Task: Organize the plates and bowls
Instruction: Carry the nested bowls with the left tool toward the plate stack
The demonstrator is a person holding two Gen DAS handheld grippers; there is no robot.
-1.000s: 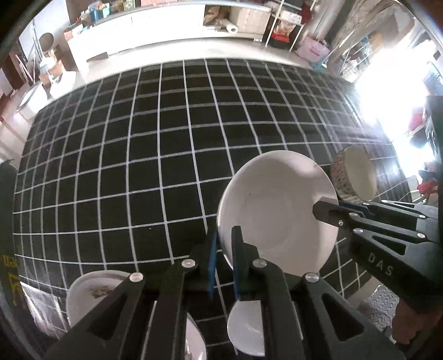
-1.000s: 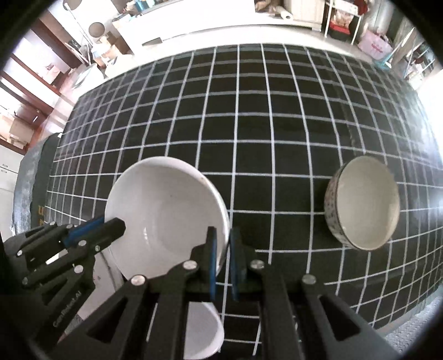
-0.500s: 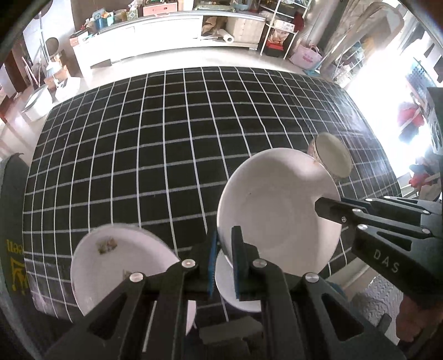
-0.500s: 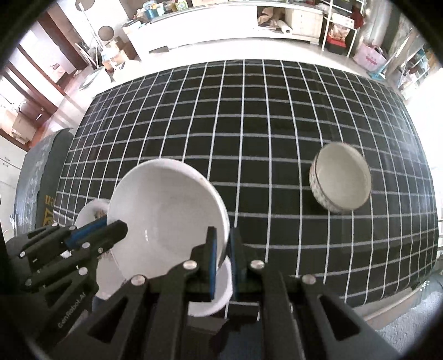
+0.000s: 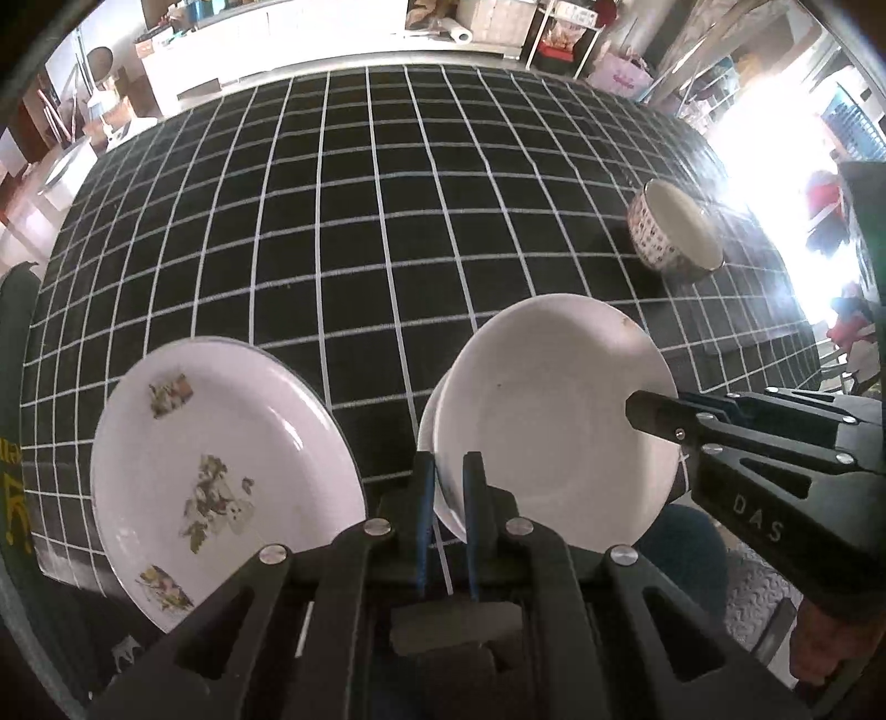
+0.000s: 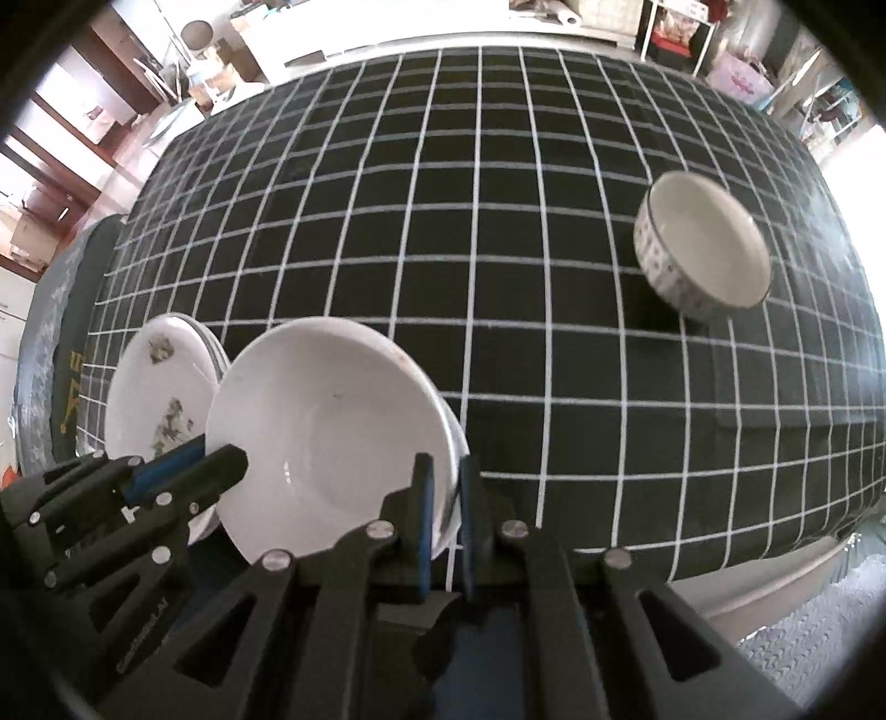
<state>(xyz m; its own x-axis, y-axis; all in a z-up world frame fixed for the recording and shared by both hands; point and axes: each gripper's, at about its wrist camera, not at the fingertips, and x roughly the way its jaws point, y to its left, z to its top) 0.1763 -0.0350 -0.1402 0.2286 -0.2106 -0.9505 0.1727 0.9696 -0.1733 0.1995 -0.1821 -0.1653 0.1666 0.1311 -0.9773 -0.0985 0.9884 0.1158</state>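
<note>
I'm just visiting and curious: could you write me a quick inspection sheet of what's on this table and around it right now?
Surface: black checked tablecloth.
Job's things: plain white bowl held over another white dish; flowered plates stacked beside it; patterned bowl apart, far right.
Clutter: nothing seen.
Grippers: left gripper and right gripper each clamp opposite rims of the white bowl.
Cables: nothing seen.
Surroundings: white cabinets, crowded shelves, bright window.

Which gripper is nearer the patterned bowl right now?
Right. The right gripper grips the white plate's rim on the side facing the patterned bowl; the left gripper grips the opposite rim, beside the floral plate.
</note>
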